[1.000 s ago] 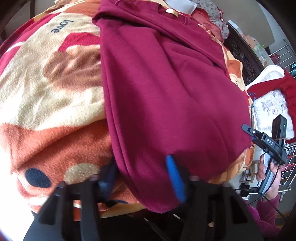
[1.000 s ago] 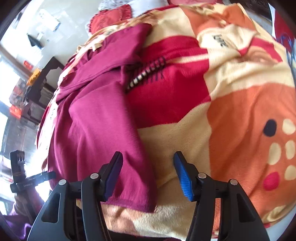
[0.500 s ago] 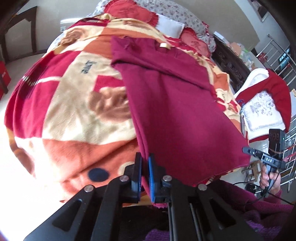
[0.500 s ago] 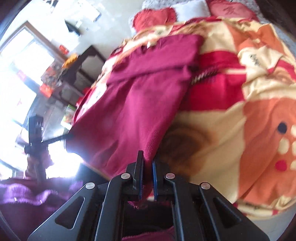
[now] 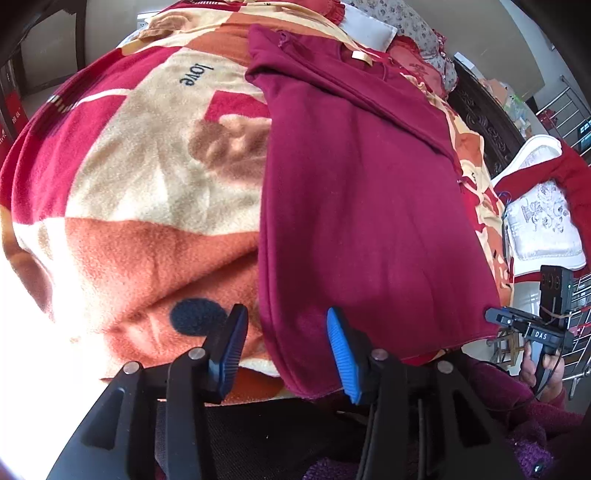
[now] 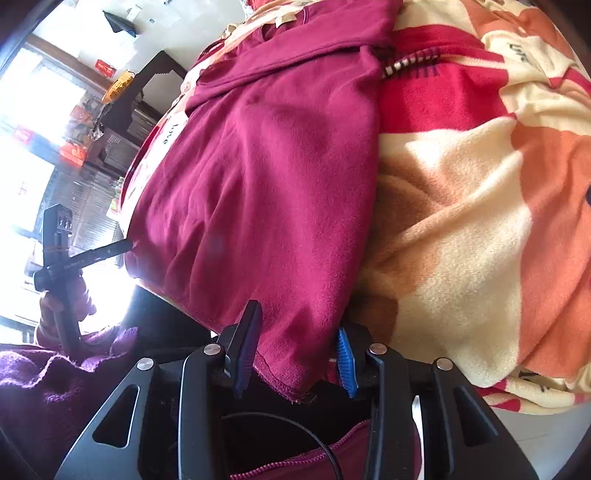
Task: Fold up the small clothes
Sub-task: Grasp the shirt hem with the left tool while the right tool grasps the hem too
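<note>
Your left gripper (image 5: 284, 347) sits at six o'clock in its own view, jaws apart and having just been opening. The near left corner of the maroon top (image 5: 354, 206) lies in the gap between them, but neither pad presses on it. The hem droops slack over the bed edge beside the blue right-hand pad.

Your right gripper (image 6: 295, 354) is likewise at six o'clock in its own view, jaws apart after just opening, though narrower than the left. The top's (image 6: 266, 177) other near corner hangs between the pads with its frayed hem showing. The cloth lies very close to both pads, and you cannot tell whether it brushes them. It is not pinched.

From the grippers the top runs toward twelve o'clock, spread flat on the fleece blanket (image 5: 122, 177). A sleeve is folded across its far end, and a small tan label sits at the neck near one o'clock in the left view. The blanket covers the bed in red, cream and orange patches, with the word "love" printed at eleven o'clock.

In the left view, your right hand (image 5: 543, 365) shows at four o'clock, holding its gripper handle. A white embroidered cushion (image 5: 543, 229) lies at three o'clock beyond the bed edge. Pillows (image 5: 402, 26) sit farthest off, at one o'clock.
</note>
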`<state>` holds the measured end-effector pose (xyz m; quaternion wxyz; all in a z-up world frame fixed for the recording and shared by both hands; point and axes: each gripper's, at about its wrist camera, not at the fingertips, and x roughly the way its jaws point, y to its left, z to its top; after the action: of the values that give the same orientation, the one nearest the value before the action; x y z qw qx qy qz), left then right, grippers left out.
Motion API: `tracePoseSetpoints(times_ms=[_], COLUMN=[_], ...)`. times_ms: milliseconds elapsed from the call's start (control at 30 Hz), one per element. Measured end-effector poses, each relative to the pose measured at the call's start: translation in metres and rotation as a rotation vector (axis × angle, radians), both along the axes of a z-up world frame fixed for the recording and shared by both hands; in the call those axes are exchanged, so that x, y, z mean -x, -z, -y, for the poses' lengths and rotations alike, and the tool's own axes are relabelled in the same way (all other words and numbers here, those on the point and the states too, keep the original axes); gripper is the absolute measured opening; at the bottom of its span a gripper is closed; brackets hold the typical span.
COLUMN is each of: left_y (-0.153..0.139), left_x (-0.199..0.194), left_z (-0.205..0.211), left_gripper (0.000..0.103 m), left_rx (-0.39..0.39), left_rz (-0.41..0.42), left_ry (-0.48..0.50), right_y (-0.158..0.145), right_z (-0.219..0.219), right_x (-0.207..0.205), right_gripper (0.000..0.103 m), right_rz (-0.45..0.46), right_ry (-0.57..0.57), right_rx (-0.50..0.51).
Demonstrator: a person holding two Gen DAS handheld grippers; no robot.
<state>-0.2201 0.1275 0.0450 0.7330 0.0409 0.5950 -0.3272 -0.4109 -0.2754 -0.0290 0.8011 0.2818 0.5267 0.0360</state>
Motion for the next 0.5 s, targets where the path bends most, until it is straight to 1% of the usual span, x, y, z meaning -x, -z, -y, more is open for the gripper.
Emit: tracePoseSetpoints(times_ms=[100, 133, 167, 200, 233, 300, 333, 400, 433, 500], left_y=[0.007, 0.009, 0.009, 0.008, 0.006, -0.001, -0.005, -0.020, -0.031, -0.051], left_x=[0.004, 0.005, 0.007, 0.008, 0.009, 0.008, 0.006, -0.002, -0.008, -0.019], left_z=[0.007, 0.009, 0.011, 0.013, 0.015, 0.016, 0.016, 0.015, 0.014, 0.013], left_gripper=[0.048, 0.048, 0.040, 0.031, 0.018, 0.012, 0.010, 0.008, 0.008, 0.007], left_rx=[-0.028, -0.036, -0.046, -0.048, -0.050, -0.033, -0.017, 0.050, 0.104, 0.181], left_rz=[-0.001, -0.003, 0.000, 0.007, 0.016, 0.018, 0.013, 0.001, 0.000, 0.014], left_ry=[0.018, 0.025, 0.041, 0.057, 0.075, 0.098, 0.104, 0.105, 0.101, 0.081], right_y=[0.007, 0.008, 0.007, 0.005, 0.002, -0.009, -0.017, -0.035, -0.043, -0.059], right_z=[0.002, 0.002, 0.001, -0.001, -0.002, 0.004, 0.007, 0.015, 0.019, 0.029], right_x=[0.001, 0.001, 0.000, -0.001, -0.001, 0.001, 0.000, -0.004, -0.005, -0.010], right_gripper=[0.020, 0.015, 0.004, 0.000, 0.000, 0.000, 0.000, 0.000, 0.000, 0.000], right_rz=[0.005, 0.009, 0.009, 0.011, 0.020, 0.065, 0.100, 0.161, 0.191, 0.251], right_ry=[0.006, 0.005, -0.002, -0.016, -0.025, -0.021, -0.010, 0.010, 0.019, 0.035], right_rx=[-0.026, -0.023, -0.004, 0.022, 0.041, 0.018, -0.008, -0.025, -0.032, -0.059])
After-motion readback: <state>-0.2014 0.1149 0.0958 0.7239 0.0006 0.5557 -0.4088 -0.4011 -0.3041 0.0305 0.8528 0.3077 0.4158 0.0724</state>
